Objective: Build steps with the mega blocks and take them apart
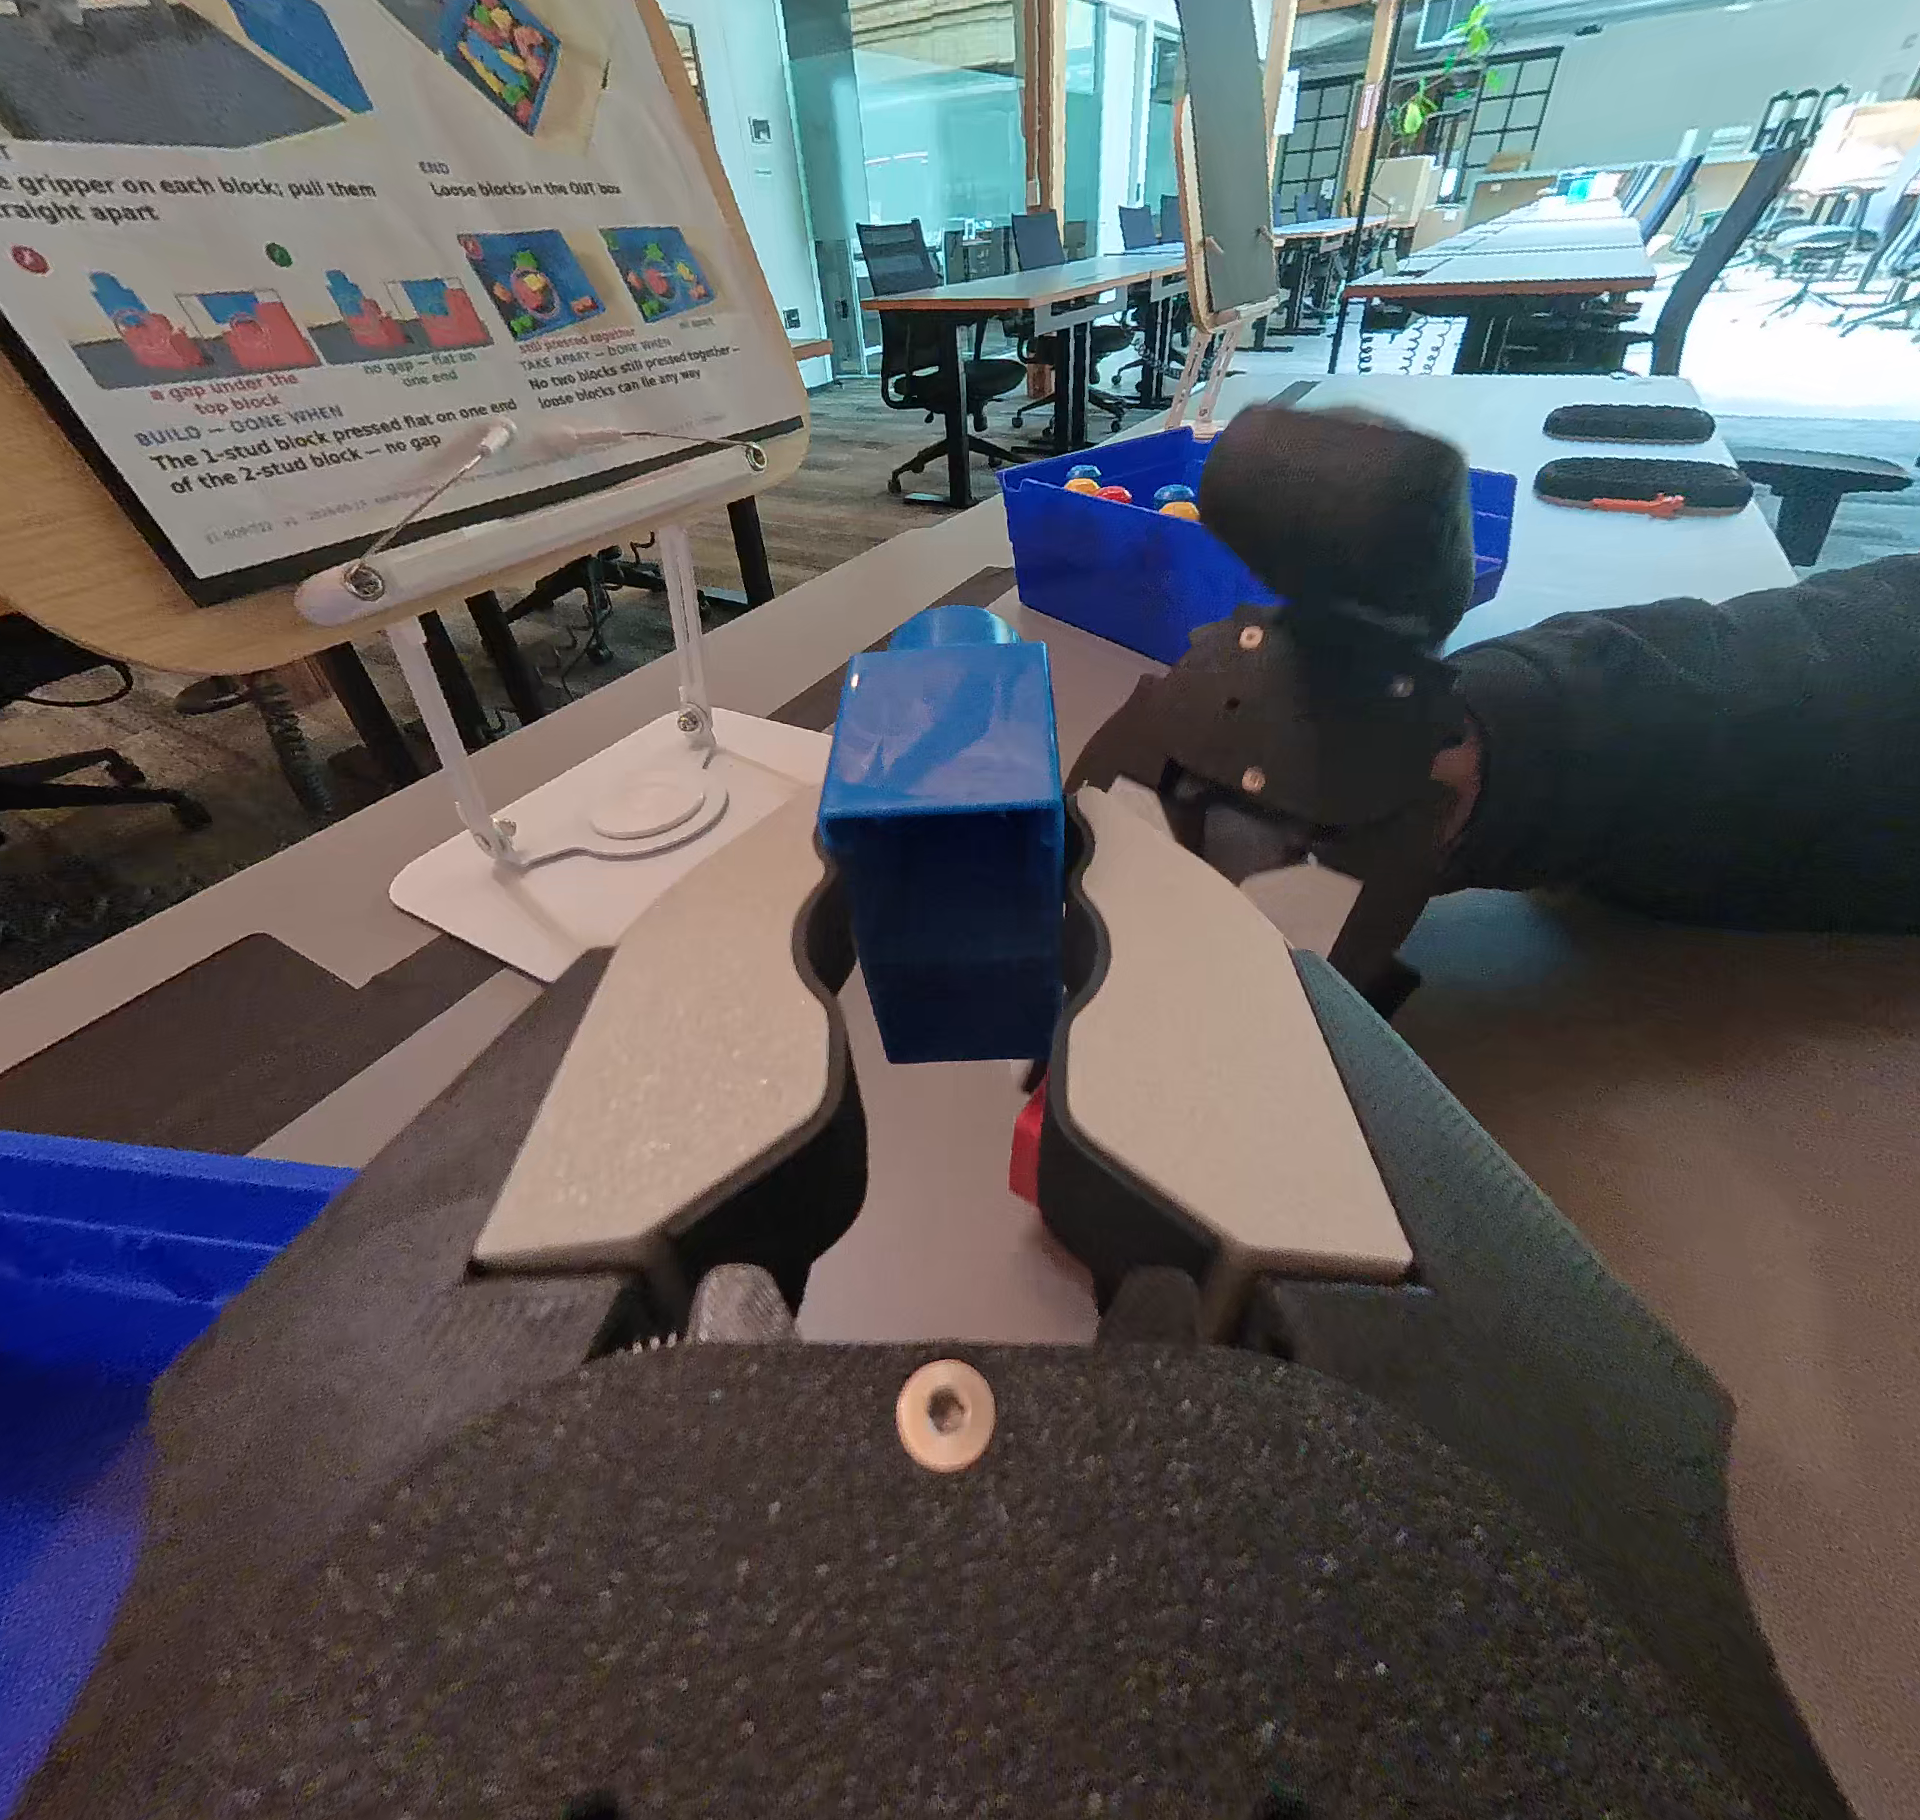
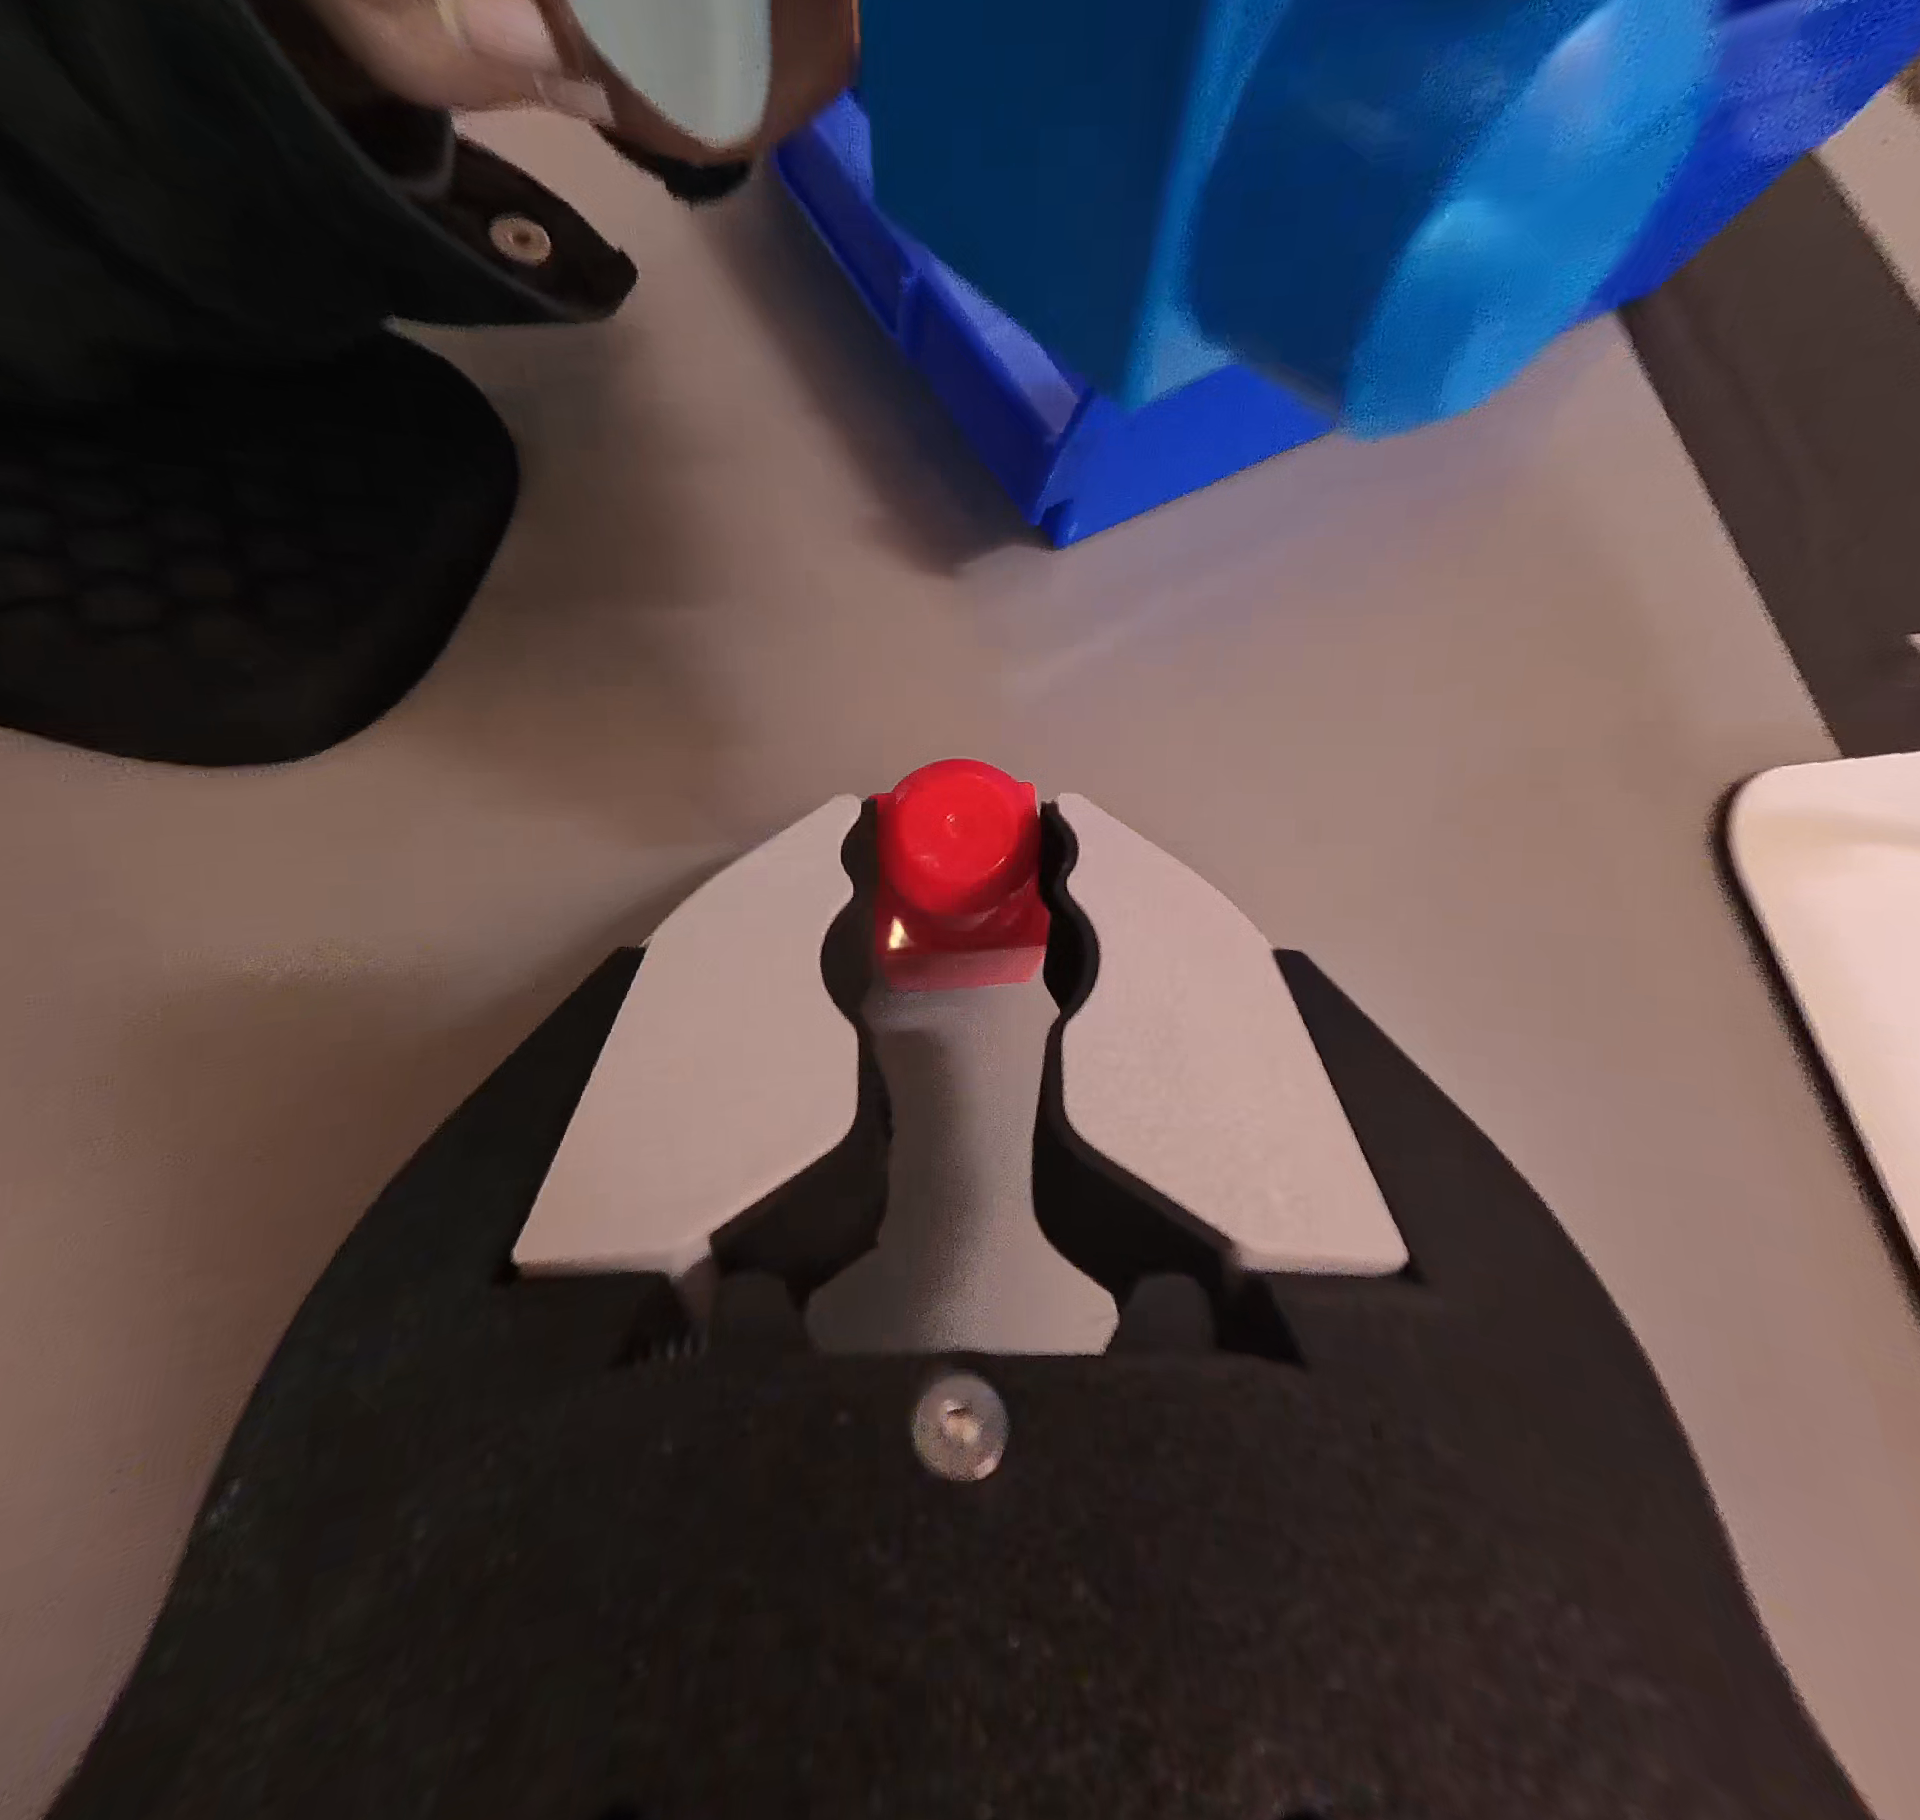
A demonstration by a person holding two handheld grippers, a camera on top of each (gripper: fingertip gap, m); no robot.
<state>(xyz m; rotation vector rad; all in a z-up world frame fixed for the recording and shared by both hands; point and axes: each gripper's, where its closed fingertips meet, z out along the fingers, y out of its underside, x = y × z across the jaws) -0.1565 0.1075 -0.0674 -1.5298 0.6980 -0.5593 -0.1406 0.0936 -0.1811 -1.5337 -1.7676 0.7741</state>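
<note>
The left gripper [image 1: 945, 897] squeezes a blue mega block [image 1: 940, 835] tight, held up above the grey table [image 1: 1558, 1095]. The right gripper [image 2: 956, 877] pinches a small red mega block [image 2: 954, 877] above the same table. A blue bin [image 2: 997, 336] sits on the table, near the red block.

Black grippers [image 1: 945, 897], grey finger plates [image 2: 1174, 1043], apparently black sleeve [image 1: 1683, 742].

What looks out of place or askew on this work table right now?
Nothing looks spilled or damaged. The left gripper holds a blue plastic one-stud block slightly tilted, and the right gripper holds a small red one-stud block. Loose coloured blocks sit inside the blue plastic bin.
</note>
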